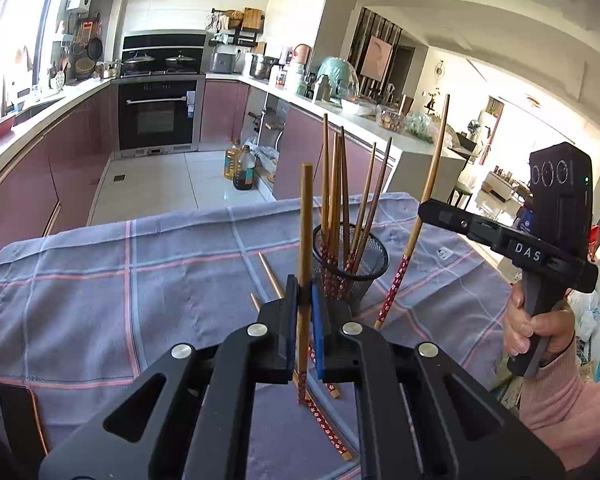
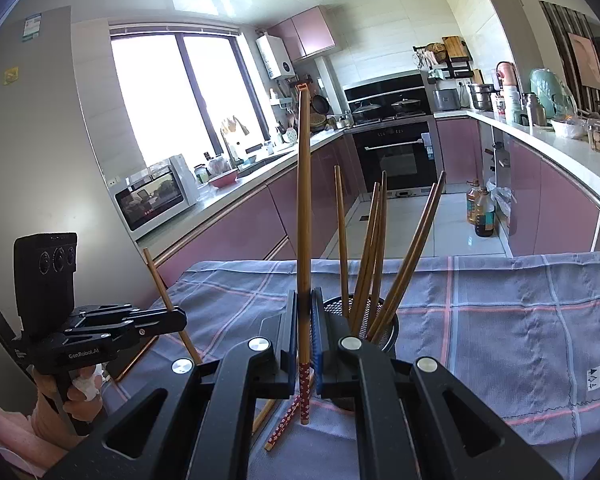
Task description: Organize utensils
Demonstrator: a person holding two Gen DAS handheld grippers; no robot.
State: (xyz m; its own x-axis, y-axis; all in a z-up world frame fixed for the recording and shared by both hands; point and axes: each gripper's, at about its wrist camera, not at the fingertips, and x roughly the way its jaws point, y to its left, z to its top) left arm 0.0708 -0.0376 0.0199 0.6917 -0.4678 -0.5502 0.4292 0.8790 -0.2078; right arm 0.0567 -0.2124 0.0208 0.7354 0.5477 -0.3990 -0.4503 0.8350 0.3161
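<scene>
My left gripper point(image 1: 305, 294) is shut on a bamboo chopstick point(image 1: 306, 216) held upright, its red patterned end hanging down over the cloth. Just behind and to the right stands a black mesh cup point(image 1: 362, 286) with several chopsticks leaning in it. My right gripper point(image 1: 423, 209) is to the right of the cup, shut on another chopstick point(image 1: 436, 160) that tilts slightly. In the right wrist view the right gripper point(image 2: 305, 302) clamps its upright chopstick point(image 2: 303, 200), with the mesh cup point(image 2: 386, 332) close behind on the right. The left gripper point(image 2: 182, 319) grips its chopstick point(image 2: 160, 284) at far left.
Loose chopsticks point(image 1: 324, 420) point(image 2: 284, 426) lie on the blue-grey checked cloth point(image 1: 100, 300) below both grippers, and another one point(image 1: 270, 276) lies further back. A dark flat object point(image 1: 20, 412) sits at the cloth's near left corner. Pink kitchen cabinets and oil bottles point(image 1: 242, 168) stand beyond the table.
</scene>
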